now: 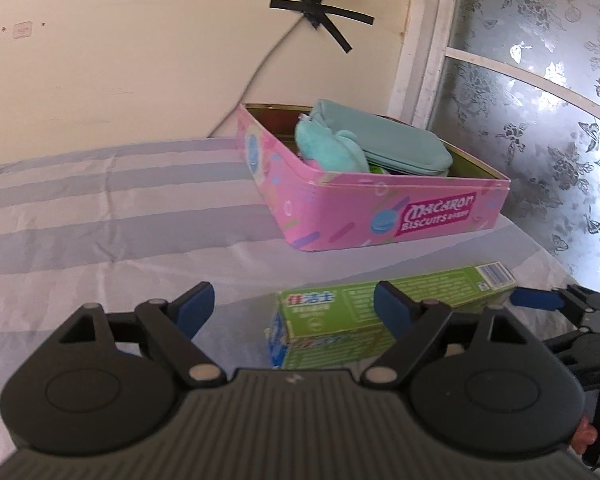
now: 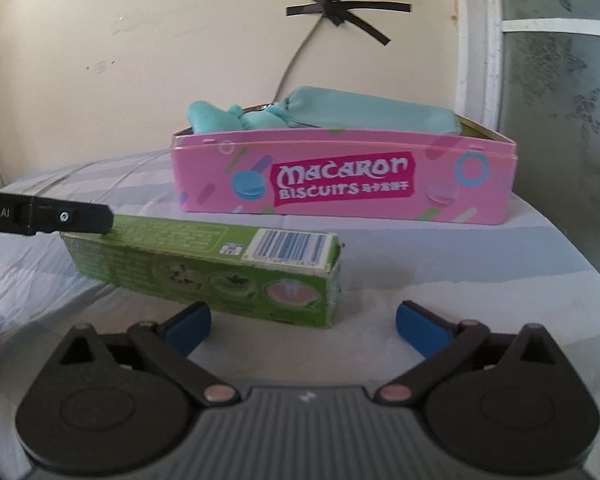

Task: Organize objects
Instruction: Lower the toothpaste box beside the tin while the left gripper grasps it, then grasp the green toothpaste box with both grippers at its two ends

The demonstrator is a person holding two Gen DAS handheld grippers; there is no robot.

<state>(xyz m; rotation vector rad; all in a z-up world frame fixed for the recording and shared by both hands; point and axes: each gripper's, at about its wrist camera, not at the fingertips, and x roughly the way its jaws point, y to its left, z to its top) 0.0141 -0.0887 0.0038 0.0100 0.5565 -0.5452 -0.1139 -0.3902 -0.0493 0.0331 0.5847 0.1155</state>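
A green toothpaste box (image 2: 204, 268) lies flat on the striped cloth in front of a pink Macaron Biscuits tin (image 2: 340, 184). My right gripper (image 2: 304, 330) stands wide open just short of the box's barcode end, with nothing between its fingers. In the left wrist view, my left gripper (image 1: 294, 310) is open over the other end of the box (image 1: 340, 320). Its right finger overlaps the box and its left finger stands apart. One left finger (image 2: 60, 216) shows by the box's far edge. A right fingertip (image 1: 536, 298) shows near the barcode end.
The open tin (image 1: 380, 216) holds a teal pouch (image 1: 404, 144) and a teal plush (image 1: 328, 148). The lavender striped cloth (image 1: 100, 220) covers the table, whose edge curves off at the right. Behind are a cream wall with a taped cable (image 1: 320, 12) and a frosted window (image 1: 540, 120).
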